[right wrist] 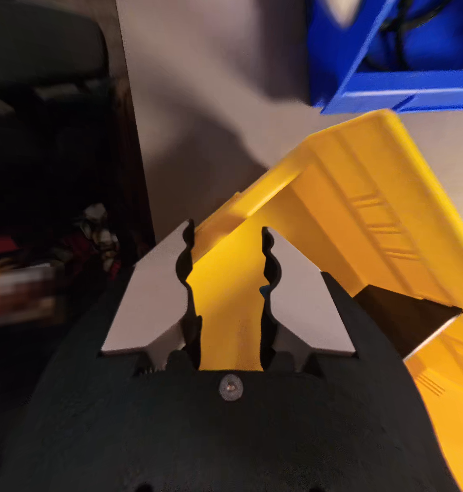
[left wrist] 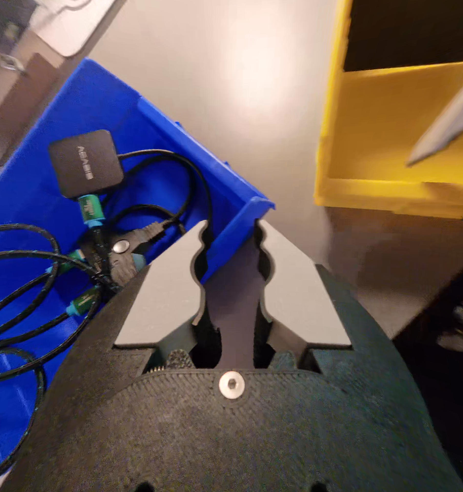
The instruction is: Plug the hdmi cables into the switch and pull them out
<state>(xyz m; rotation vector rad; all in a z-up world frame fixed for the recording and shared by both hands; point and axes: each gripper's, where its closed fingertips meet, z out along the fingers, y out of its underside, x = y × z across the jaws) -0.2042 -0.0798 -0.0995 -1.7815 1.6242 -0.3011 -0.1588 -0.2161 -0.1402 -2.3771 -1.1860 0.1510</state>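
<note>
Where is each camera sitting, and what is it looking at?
Left wrist view: sits on the left hand-held gripper, looking down at the blue bin with the switch and cables; its open fingers show.
Right wrist view: sits on the right hand-held gripper, over the yellow bin; open fingers show.
Shared: both bins, table.

Two claw-mounted cameras, both looking steeply down at the worktop [left wrist: 238, 80]

The left wrist view looks along its own claw [left wrist: 231, 226] from close above the near corner of the blue bin [left wrist: 150, 127], with the yellow bin [left wrist: 371, 133] to the far right. The right wrist view sits very near over the yellow bin [right wrist: 345, 199], its claw [right wrist: 227, 226] above the rim. Both views share the two bins and the pale worktop between them.
</note>
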